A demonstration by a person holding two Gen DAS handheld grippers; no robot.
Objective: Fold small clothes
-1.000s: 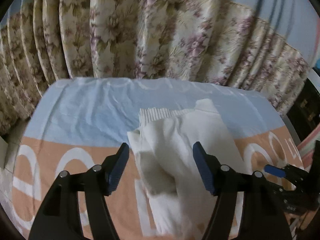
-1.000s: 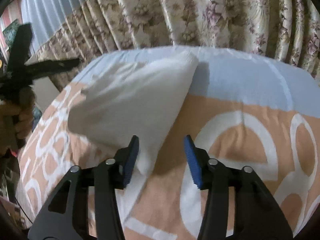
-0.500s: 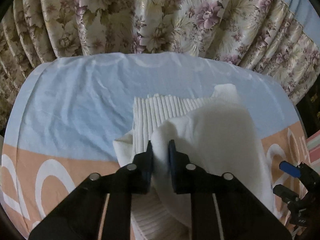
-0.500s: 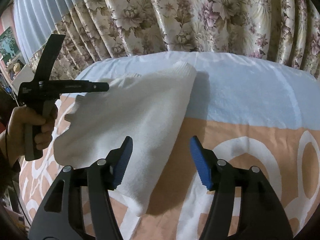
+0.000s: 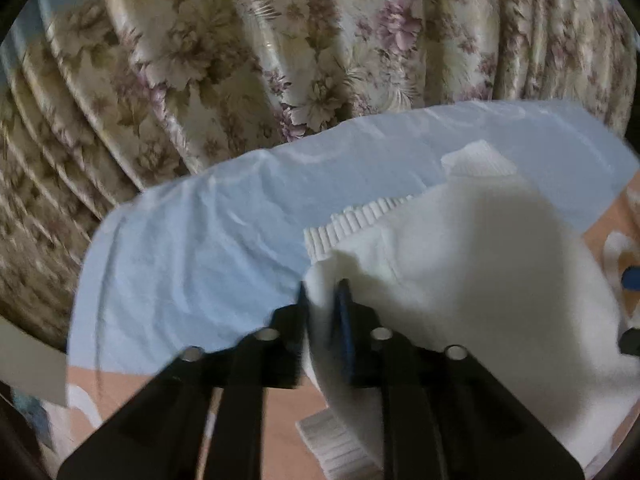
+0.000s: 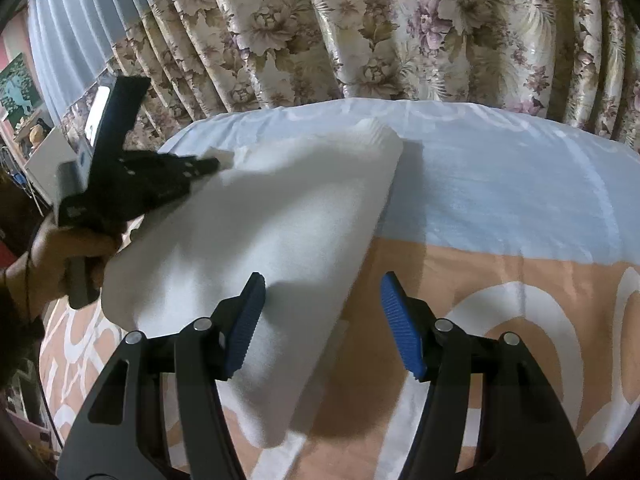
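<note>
A small white knitted garment (image 5: pixel 460 264) with ribbed hems lies partly folded on a blue and orange printed bedsheet (image 5: pixel 192 248). My left gripper (image 5: pixel 322 292) is shut on a corner of the garment's upper layer and holds it raised. In the right wrist view the garment (image 6: pixel 256 216) spreads left of centre, and the left gripper (image 6: pixel 218 162) pinches its far left corner. My right gripper (image 6: pixel 322 320) is open and empty, low over the garment's near right edge.
Floral curtains (image 6: pixel 400 32) hang close behind the bed. The sheet (image 6: pixel 500 200) is bare to the right of the garment. A hand (image 6: pixel 60 264) holds the left gripper's handle at the left edge.
My left gripper closed on the garment's corner and lifted it toward the far left. My right gripper drew back a little and opened wider.
</note>
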